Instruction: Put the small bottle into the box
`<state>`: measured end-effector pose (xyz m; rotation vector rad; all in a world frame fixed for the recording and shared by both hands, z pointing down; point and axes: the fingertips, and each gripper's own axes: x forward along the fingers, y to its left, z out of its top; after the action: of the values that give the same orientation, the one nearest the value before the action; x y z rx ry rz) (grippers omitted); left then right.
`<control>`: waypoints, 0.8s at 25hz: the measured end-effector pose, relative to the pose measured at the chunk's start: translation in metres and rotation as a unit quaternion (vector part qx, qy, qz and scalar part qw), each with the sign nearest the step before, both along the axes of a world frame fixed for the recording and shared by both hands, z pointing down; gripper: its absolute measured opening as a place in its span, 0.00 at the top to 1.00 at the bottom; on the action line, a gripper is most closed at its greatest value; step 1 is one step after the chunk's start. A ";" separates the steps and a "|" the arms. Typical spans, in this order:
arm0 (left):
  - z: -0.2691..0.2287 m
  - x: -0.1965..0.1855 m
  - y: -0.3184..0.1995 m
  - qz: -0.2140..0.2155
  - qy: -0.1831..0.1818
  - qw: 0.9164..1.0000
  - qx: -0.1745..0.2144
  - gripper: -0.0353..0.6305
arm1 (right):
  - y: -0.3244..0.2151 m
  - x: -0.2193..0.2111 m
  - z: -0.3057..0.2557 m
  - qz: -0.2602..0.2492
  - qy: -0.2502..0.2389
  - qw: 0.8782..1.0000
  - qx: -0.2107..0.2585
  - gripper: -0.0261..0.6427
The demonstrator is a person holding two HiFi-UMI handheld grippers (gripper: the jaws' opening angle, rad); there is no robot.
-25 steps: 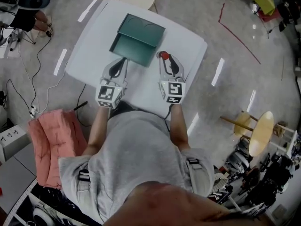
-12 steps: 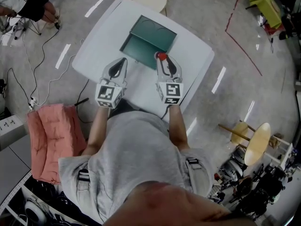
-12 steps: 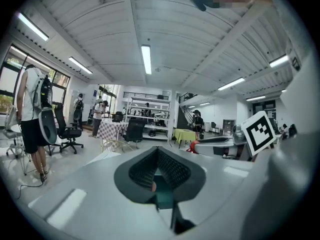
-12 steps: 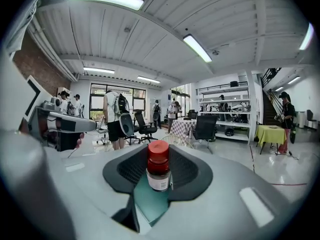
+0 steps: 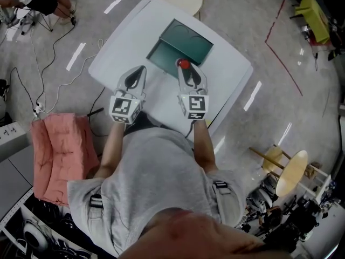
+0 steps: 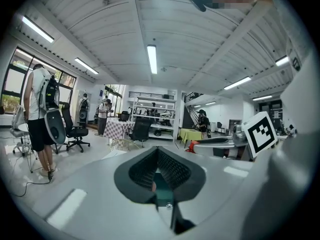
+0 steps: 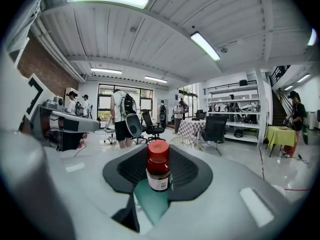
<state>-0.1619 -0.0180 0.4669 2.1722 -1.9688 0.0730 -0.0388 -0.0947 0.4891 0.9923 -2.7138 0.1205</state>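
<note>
The task is partway through: the small bottle (image 7: 158, 173) has been picked up but is not yet in the box (image 5: 190, 41). The right gripper (image 5: 185, 68) pinches the bottle upright between its dark ribbed pads (image 7: 184, 170), which press on the brown body from either side, with the red cap (image 7: 158, 151) standing clear above them. In the head view the cap shows at the tip of this gripper, right at the near right edge of the open green box, which lies on the far half of the white table (image 5: 229, 72) with its lid folded back to the far side. The right gripper view shows green directly below the bottle, so the bottle appears to hang over the box's near edge or just inside it, though it cannot be told how high it is above the bottom. The left gripper (image 5: 140, 71) is near the box's near left corner, apart from it, and holds nothing; its fingertips (image 6: 158, 150) meet at the far end, with only the green of the box showing through the gap behind them. Judging from this, what is left is to bring the bottle fully over the open compartment, lower it until it stands or lies inside, spread the right fingers and draw the gripper away; the left gripper seems to have no part in it so far.
</note>
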 end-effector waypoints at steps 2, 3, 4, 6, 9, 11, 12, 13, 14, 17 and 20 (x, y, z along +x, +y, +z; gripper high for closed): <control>0.004 -0.007 0.000 -0.003 0.000 1.000 -0.001 0.93 | -0.002 -0.008 0.003 -0.005 0.002 1.000 0.000 0.77; 0.007 -0.011 -0.001 -0.005 0.000 1.000 -0.003 0.93 | -0.003 -0.013 0.005 -0.007 0.003 1.000 -0.001 0.77; 0.009 -0.015 -0.003 -0.006 0.000 1.000 -0.005 0.93 | -0.004 -0.016 0.007 -0.009 0.005 1.000 -0.002 0.77; 0.012 -0.022 -0.006 -0.008 0.002 1.000 -0.012 0.93 | -0.006 -0.024 0.011 -0.013 0.008 1.000 -0.005 0.77; 0.014 -0.031 -0.012 -0.009 0.004 1.000 -0.015 0.93 | -0.008 -0.035 0.012 -0.019 0.009 1.000 -0.009 0.77; 0.016 -0.036 -0.015 -0.008 0.005 1.000 -0.018 0.93 | -0.010 -0.042 0.013 -0.023 0.010 1.000 -0.013 0.77; 0.018 -0.038 -0.016 -0.008 0.006 1.000 -0.021 0.93 | -0.011 -0.046 0.015 -0.025 0.011 1.000 -0.014 0.77; 0.019 -0.041 -0.018 -0.009 0.007 1.000 -0.024 0.93 | -0.012 -0.049 0.016 -0.027 0.012 0.999 -0.015 0.77; 0.021 -0.043 -0.020 -0.010 0.008 1.000 -0.026 0.93 | -0.014 -0.053 0.018 -0.029 0.013 0.999 -0.017 0.77; 0.025 -0.050 -0.027 -0.009 0.011 0.999 -0.031 0.93 | -0.020 -0.063 0.025 -0.032 0.017 0.999 -0.021 0.77; 0.030 -0.057 -0.034 -0.008 0.013 0.999 -0.036 0.93 | -0.026 -0.073 0.032 -0.036 0.021 0.999 -0.027 0.77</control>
<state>-0.2193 -0.0519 0.4969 2.1020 -1.9385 0.1119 -0.1120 -0.1210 0.5210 0.8703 -2.6890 0.1553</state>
